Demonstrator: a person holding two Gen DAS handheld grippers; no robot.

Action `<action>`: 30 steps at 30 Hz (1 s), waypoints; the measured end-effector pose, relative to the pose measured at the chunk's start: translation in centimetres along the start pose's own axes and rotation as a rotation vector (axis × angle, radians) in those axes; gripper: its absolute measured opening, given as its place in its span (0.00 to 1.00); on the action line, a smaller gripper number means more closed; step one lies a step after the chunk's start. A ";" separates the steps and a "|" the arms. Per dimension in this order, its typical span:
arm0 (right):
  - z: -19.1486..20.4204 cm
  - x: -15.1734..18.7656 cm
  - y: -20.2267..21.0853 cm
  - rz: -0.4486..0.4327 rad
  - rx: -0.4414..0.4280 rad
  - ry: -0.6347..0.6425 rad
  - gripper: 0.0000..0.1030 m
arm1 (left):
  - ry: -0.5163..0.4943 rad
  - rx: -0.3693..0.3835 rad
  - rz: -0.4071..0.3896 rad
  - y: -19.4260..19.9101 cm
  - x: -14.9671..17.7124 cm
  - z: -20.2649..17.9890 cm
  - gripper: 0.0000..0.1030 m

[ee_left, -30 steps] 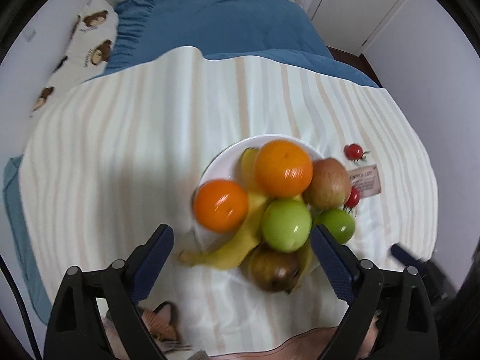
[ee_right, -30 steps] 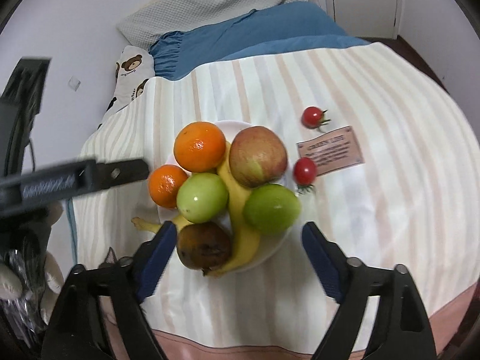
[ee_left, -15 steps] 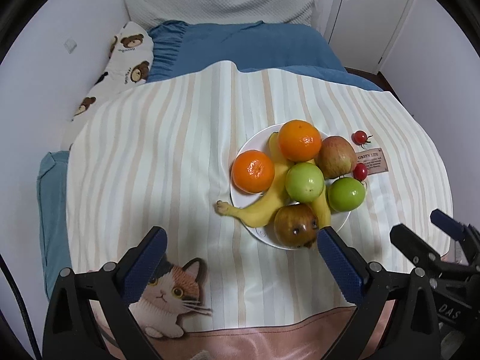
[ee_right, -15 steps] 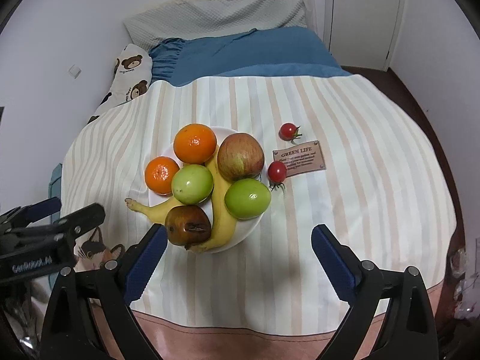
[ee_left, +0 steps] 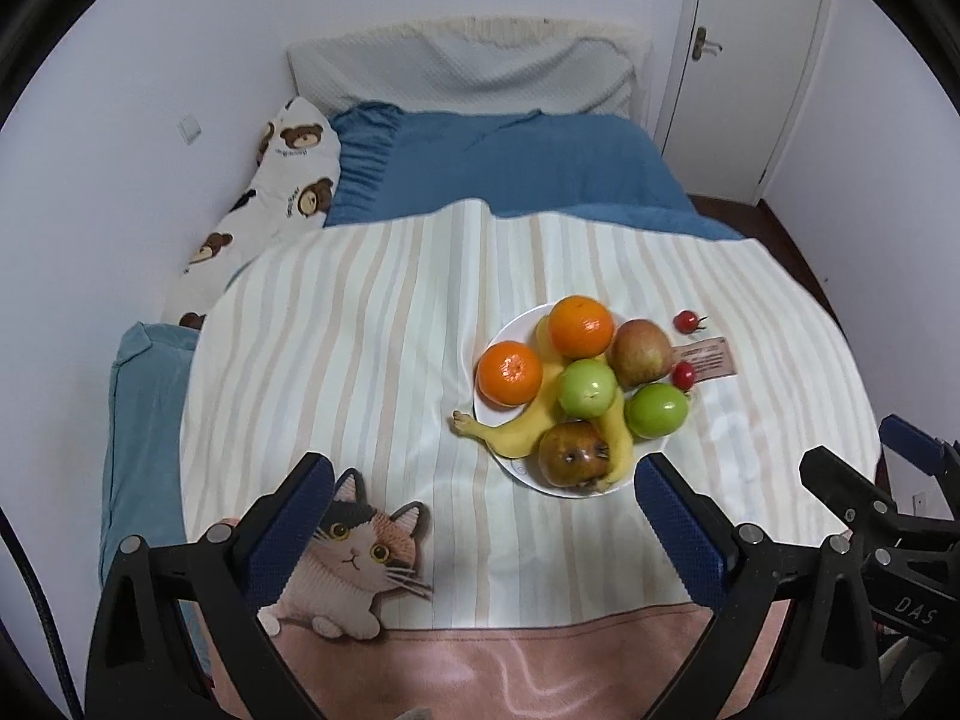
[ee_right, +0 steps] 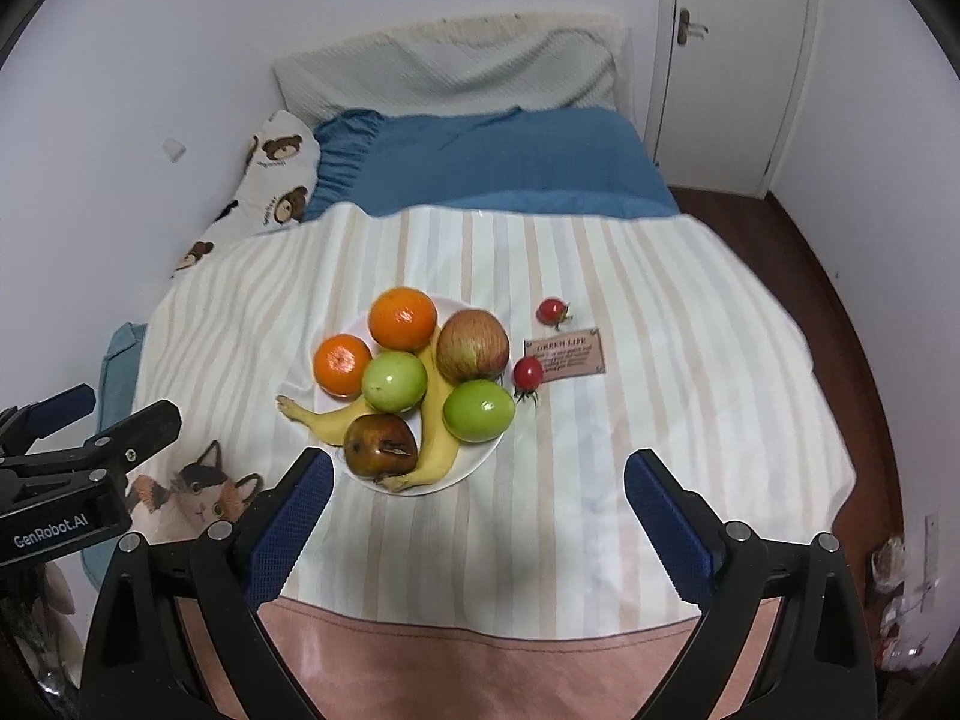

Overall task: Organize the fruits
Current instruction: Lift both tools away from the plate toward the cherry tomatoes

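A white plate (ee_left: 501, 333) (ee_right: 480, 462) on the striped cloth holds two oranges (ee_left: 581, 325) (ee_right: 342, 365), two green apples (ee_left: 588, 387) (ee_right: 479, 410), a red apple (ee_left: 642, 353) (ee_right: 473, 345), a brown pear (ee_left: 571, 453) (ee_right: 380, 444) and bananas (ee_left: 510, 429) (ee_right: 435, 414). Two cherry tomatoes (ee_left: 685, 320) (ee_right: 528, 372) lie on the cloth right of the plate. My left gripper (ee_left: 483, 495) is open, well above the cloth's near edge, with nothing between its fingers. My right gripper (ee_right: 477, 489) is also open and empty, raised above the plate's near side.
A brown label card (ee_right: 564, 354) lies beside the tomatoes. A cat picture (ee_left: 354, 558) marks the cloth's near left corner. Behind are a blue bedcover (ee_left: 516, 162), a bear-print pillow (ee_left: 282, 180) and a white door (ee_left: 750, 60). Wooden floor (ee_right: 840, 276) runs along the right.
Both grippers have risen and drawn back from the plate, so the fruit looks smaller and farther. Their jaws have widened a little. The fruit has not moved.
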State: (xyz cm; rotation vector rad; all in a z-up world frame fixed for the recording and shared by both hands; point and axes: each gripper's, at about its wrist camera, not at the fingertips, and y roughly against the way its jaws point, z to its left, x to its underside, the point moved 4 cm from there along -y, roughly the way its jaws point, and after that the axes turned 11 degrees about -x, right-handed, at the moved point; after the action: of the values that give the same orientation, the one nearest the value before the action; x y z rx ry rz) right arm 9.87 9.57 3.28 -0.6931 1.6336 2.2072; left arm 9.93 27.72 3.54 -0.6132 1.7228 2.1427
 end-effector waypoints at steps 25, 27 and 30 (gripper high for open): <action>2.4 1.9 12.5 -0.090 -0.118 0.027 0.98 | 0.076 0.002 -0.080 10.4 2.6 0.5 1.00; 2.0 1.9 12.0 -0.078 -0.124 0.014 0.98 | 0.079 -0.006 -0.073 10.0 2.5 0.2 1.00; 0.7 1.7 10.4 -0.054 -0.146 -0.020 0.98 | 0.080 -0.015 -0.059 9.1 2.2 -0.2 1.00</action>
State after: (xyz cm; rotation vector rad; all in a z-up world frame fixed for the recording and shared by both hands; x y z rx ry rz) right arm 3.01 7.07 10.88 -0.7414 1.4375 2.3043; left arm 3.53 25.51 10.01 -0.7537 1.7080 2.1198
